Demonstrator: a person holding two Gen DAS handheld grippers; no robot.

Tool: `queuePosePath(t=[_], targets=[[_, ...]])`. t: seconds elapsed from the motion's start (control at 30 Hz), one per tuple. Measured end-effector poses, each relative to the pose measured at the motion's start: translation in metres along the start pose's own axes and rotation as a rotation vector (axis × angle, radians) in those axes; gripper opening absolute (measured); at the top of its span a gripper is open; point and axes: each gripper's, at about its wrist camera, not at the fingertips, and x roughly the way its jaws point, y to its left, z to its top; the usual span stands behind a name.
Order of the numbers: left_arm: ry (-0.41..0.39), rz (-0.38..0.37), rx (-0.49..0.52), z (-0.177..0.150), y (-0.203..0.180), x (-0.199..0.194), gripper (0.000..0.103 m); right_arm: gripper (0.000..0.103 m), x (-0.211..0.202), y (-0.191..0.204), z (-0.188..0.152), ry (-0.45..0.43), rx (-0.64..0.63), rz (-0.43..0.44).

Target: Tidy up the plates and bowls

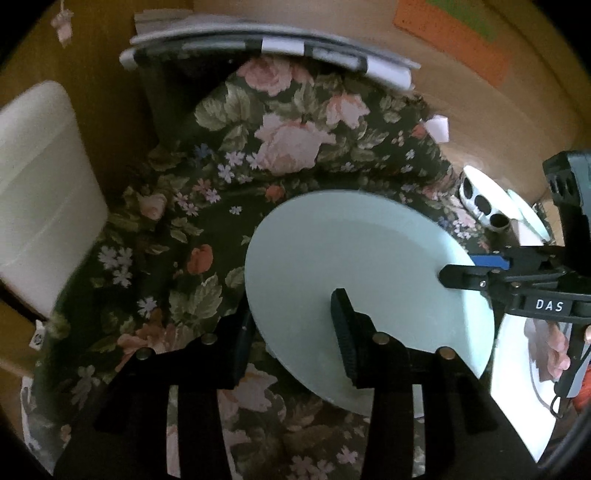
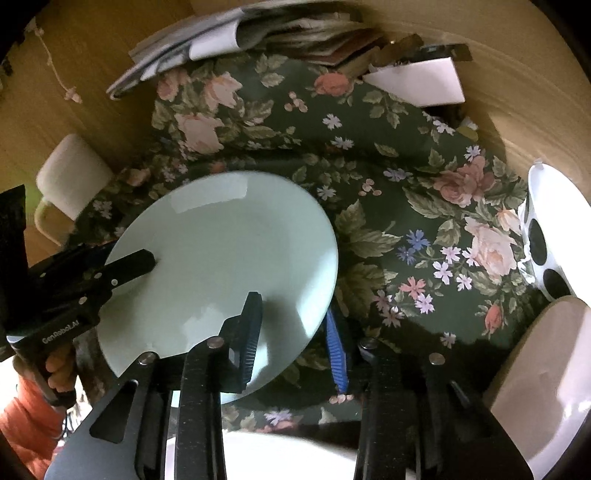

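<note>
A pale green plate [image 1: 354,266] [image 2: 221,251] hangs tilted just above the floral tablecloth [image 1: 177,258] [image 2: 406,184], held from two sides. My left gripper [image 1: 291,310] is shut on its near rim, one finger under the edge and one on top; in the right wrist view the left gripper [image 2: 129,253] clamps the plate's left side. My right gripper [image 2: 291,306] is shut on the rim too, its black finger on the plate's face and its blue-padded finger [image 2: 336,347] behind the edge. The left wrist view has the right gripper [image 1: 460,267] at the plate's right edge.
A white bowl with black dots [image 1: 480,206] [image 2: 539,251] stands at the right. A white plate [image 1: 517,369] [image 2: 277,454] lies close below the grippers, a beige dish [image 2: 546,369] at the near right. Newspapers [image 1: 258,44] [image 2: 221,33] lie at the back, a white chair [image 1: 40,184] at the left.
</note>
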Motion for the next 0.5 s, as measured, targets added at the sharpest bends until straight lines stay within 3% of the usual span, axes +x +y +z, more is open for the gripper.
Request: queuePosePath(t=[0.5], targets=[[-0.099, -0.012, 0.048, -0.003, -0.027, -0.054, 0.04, 0.03, -0.069, 0.011, -0.021, -0.135, -0.023, -0.028]])
